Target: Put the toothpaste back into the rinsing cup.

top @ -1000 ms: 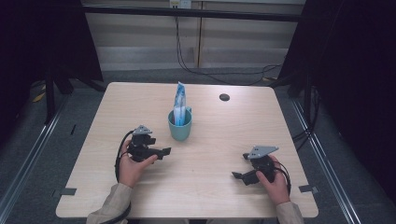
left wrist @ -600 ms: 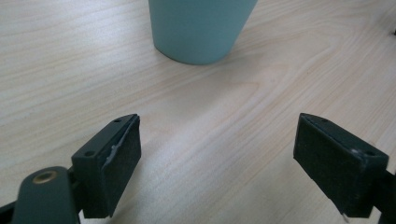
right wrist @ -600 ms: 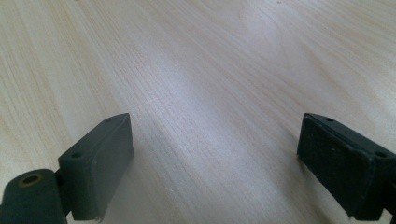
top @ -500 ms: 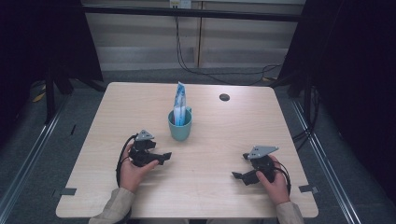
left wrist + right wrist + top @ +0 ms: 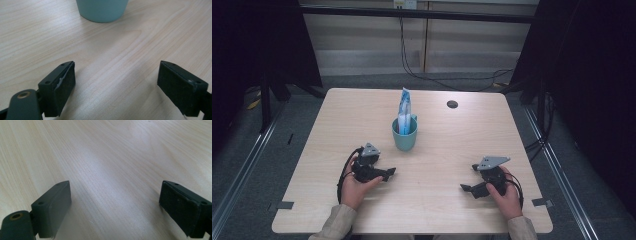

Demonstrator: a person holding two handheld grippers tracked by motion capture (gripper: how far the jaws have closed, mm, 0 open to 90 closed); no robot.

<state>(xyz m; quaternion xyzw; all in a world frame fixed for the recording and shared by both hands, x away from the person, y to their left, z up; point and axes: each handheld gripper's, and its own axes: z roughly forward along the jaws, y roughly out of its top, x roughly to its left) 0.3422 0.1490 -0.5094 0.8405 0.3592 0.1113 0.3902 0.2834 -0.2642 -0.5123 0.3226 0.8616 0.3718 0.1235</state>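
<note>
Progress: you have grasped nothing yet; I judge reaching the teal plastic cup (image 5: 404, 137) is all ahead.
Cup: round, smooth, mid-surface, holding an upright blue-and-white glossy packet (image 5: 404, 112).
Left tool (image 5: 388, 173): just below-left of the cup, jaws spread, empty.
Right tool (image 5: 466, 188): well right of the cup, jaws spread, empty.
Surface (image 5: 452, 145): pale matte wood grain.

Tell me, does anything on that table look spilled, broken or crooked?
Nothing stands out. The teal cup stands upright on the table with a blue packet sticking up out of it; no spill shows. A small dark disc lies apart.
</note>
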